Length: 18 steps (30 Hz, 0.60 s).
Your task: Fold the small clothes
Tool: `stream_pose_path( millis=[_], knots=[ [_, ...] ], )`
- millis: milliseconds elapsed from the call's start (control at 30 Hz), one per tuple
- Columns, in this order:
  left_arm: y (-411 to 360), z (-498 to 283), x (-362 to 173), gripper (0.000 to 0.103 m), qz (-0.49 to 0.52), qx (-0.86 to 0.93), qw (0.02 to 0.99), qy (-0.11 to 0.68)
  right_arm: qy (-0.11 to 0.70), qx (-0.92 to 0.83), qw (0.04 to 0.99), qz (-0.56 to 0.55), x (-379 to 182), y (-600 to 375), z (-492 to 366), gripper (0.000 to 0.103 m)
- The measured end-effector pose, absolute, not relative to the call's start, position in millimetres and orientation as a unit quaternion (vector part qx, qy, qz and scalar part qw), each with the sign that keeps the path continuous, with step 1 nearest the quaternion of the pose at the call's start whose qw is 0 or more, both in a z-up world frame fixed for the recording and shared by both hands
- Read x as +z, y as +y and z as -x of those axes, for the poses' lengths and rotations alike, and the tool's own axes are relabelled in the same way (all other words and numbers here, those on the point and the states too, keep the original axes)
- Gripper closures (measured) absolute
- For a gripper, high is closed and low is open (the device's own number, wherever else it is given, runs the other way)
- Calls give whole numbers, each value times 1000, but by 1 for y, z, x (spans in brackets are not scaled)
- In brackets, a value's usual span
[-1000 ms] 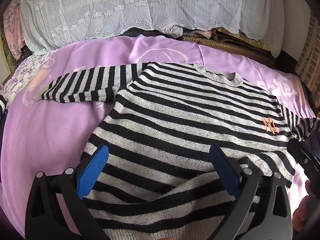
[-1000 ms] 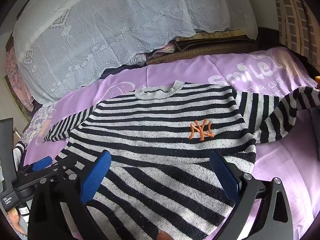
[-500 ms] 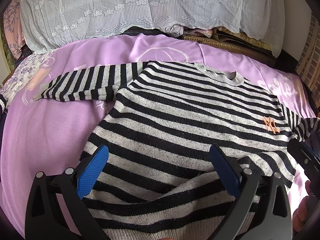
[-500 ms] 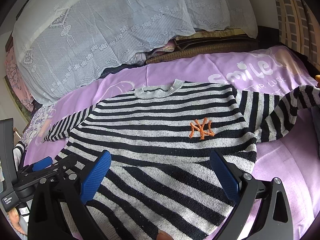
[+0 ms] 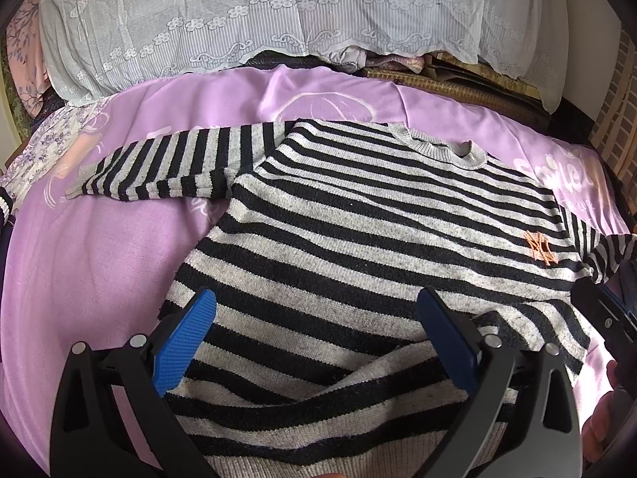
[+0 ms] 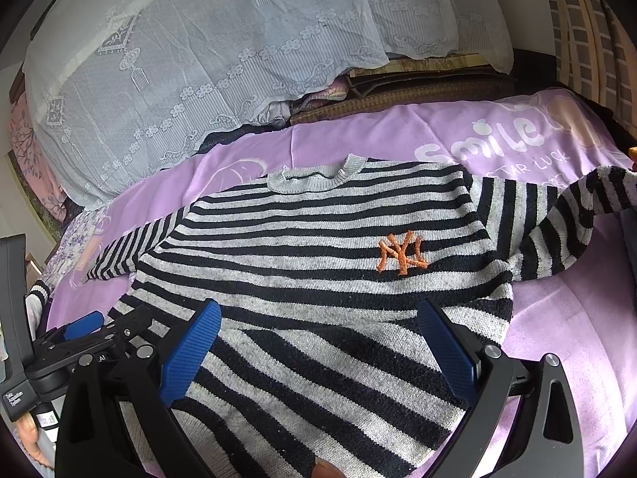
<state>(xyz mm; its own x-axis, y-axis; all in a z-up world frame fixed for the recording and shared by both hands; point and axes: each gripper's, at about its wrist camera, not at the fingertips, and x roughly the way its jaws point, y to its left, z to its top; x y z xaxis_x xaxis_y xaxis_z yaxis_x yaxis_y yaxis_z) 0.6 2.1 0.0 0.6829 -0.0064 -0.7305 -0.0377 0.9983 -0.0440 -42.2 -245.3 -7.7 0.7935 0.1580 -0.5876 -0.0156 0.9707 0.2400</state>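
Above the striped sweater (image 5: 358, 239), both claws hover spread wide.

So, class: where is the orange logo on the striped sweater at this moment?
In the right wrist view the orange logo sits on the striped sweater's chest, right of centre, below the grey collar and near the bent sleeve.

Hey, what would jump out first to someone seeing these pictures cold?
The black-and-grey striped sweater spread face up across the purple bedsheet, its orange NY logo on the chest. Both grippers, left and right, are open over its rumpled hem, and white lace cloth hangs behind.
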Motion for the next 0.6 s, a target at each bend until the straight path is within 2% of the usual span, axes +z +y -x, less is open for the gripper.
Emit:
stream_pose_path(
  millis=[200, 400, 600],
  knots=[
    [24, 2, -3, 5, 59, -1, 912, 406, 326, 46, 936, -122, -16, -244, 48, 4],
    [56, 25, -15, 5, 97, -13, 901, 422, 331, 66, 923, -184, -15, -273, 73, 4],
    [74, 36, -33, 5, 124, -36, 887, 444, 382, 56, 886, -257, -52, -310, 101, 4]
  ],
)
